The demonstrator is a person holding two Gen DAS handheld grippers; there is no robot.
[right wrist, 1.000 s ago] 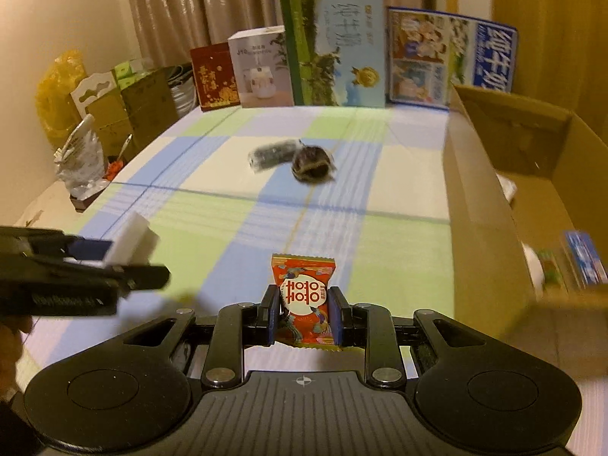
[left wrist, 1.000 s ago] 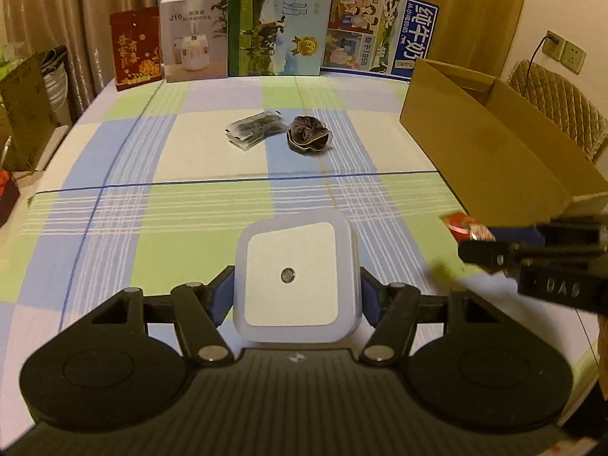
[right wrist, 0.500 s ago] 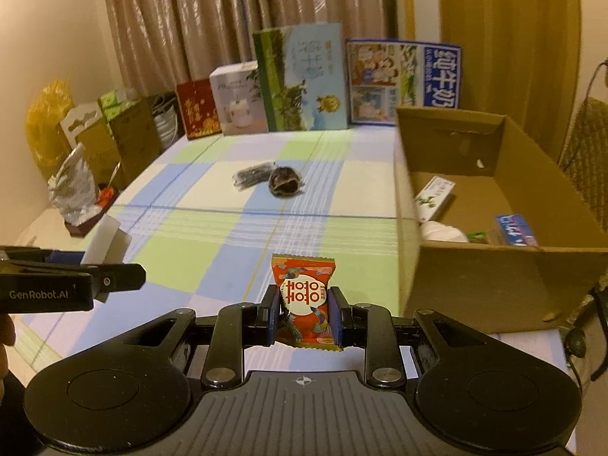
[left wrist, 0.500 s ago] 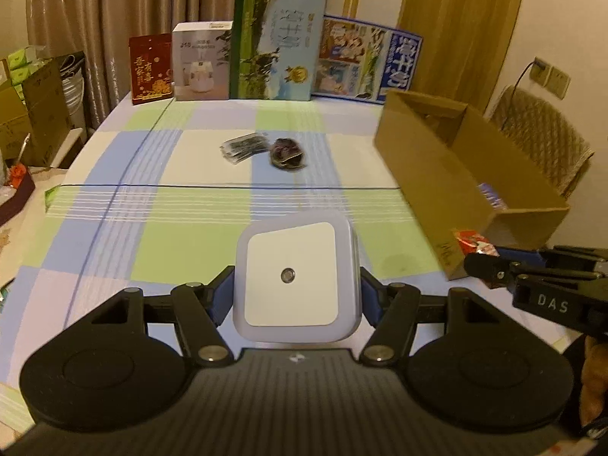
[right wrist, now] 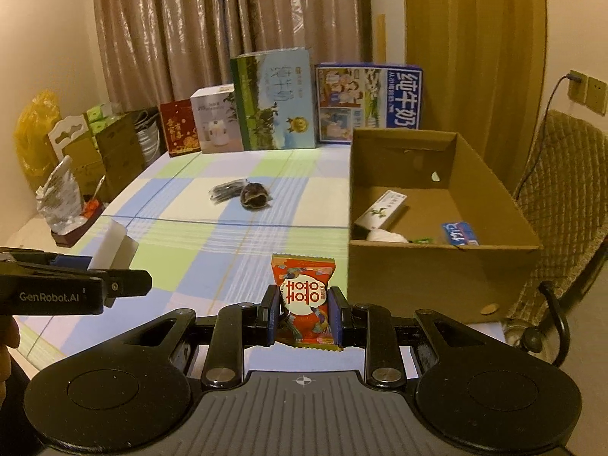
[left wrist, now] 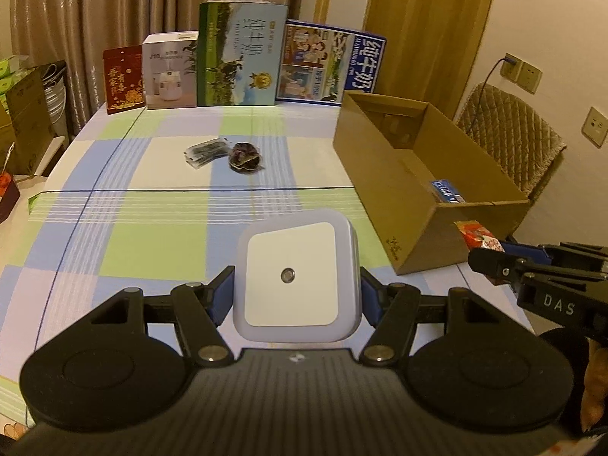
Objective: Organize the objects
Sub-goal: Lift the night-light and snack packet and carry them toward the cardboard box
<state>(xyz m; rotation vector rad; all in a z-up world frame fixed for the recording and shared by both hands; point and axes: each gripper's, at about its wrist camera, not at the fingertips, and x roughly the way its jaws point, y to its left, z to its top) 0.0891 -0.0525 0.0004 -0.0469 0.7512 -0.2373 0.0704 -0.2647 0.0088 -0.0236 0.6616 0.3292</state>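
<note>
While one desk (left wrist: 152, 235) carries one open cardboard box (right wrist: 399, 277) and two small dark items (left wrist: 224, 154), the left gripper (left wrist: 296, 296) clamps one white square night light (left wrist: 292, 277); the right gripper (right wrist: 304, 313) clamps one red snack packet (right wrist: 304, 296).

The tablecloth (left wrist: 159, 235) is a check of light green, light blue, pale purple and cream squares, with thin white stripes and thin dark blue lines. The square night light (left wrist: 294, 279) has a white face, a pale purple edge and a small grey dot in the middle. The candy packet (right wrist: 304, 300) is red and orange with a white circle, red letters and little birds. The cardboard box (right wrist: 418, 277) is plain brown. Inside it lies a small blue packet (right wrist: 459, 233) with white marks. The curtains (right wrist: 228, 30) are shiny brown. The chair cover (left wrist: 509, 133) is brown with a diamond pattern.
</note>
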